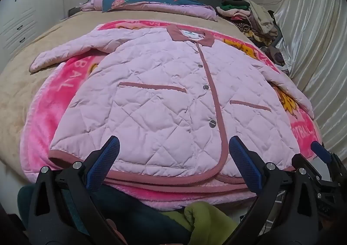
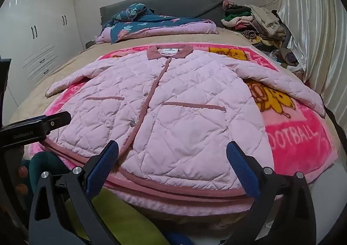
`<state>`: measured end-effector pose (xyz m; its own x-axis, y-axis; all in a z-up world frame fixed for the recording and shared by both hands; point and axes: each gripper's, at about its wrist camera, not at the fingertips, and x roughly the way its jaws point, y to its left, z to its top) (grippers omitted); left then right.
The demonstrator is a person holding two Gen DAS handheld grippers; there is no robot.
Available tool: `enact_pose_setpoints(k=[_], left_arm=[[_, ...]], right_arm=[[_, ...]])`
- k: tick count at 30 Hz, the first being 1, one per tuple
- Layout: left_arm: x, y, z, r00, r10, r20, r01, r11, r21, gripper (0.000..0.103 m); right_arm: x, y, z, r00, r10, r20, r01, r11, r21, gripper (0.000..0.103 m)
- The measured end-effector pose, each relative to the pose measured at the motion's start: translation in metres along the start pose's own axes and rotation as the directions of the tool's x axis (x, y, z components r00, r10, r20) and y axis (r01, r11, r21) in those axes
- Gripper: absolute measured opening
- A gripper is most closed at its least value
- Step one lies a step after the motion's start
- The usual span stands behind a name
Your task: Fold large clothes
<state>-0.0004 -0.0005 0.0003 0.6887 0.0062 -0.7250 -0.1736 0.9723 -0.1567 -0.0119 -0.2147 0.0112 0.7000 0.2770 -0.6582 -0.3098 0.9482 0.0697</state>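
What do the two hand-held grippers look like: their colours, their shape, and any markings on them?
Both look alike. The left hand-held gripper and the right hand-held gripper each have two black plastic arms shaped like clamps, with round silver bolts at the joints. The fingers carry dark blue pads with a fine mesh texture. In the right wrist view, the left gripper's black side shows small pale lettering, too blurred to read.

Collar label [image 2: 170,50] print too small
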Motion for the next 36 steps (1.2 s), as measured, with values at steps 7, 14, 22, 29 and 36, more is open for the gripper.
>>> enact_pose_setpoints(k=[7,14,22,29,36], left_arm=[[0.0005,-0.0001,0.0001,1.0,-0.001,-0.004,0.001,1.0,-0.003,0.094],[0.0002,-0.0002,0.0,1.0,-0.003,-0.003,0.003,1.0,-0.002,0.094],[0.0002,-0.0002,0.0,1.0,-0.002,-0.003,0.002,1.0,-0.003,0.094],[0.0002,-0.0004,-0.0002,1.0,-0.002,-0.002,0.002,1.0,-0.001,0.094],[0.0002,-0.0005,-0.0003,1.0,0.0,-0.001,0.0,1.0,0.001,0.094]], right_arm=[[0.0023,0.0016,-0.0022,1.0,0.008,-0.007,-0.008,1.0,0.004,0.099],[-0.0027,-0.0001,-0.0009,1.0,0.016,-0.007,-0.016,1.0,0.005,0.099],[-0.0005,0.0006,-0.0027,1.0,0.015,-0.006,-0.015,1.0,0.005,0.099],[-0.0002,0.0003,-0.0001,1.0,0.018,-0.011,-0.018,1.0,0.008,0.099],[0.0,-0.0003,-0.0005,1.0,0.019,-0.009,-0.019,1.0,0.009,0.099]])
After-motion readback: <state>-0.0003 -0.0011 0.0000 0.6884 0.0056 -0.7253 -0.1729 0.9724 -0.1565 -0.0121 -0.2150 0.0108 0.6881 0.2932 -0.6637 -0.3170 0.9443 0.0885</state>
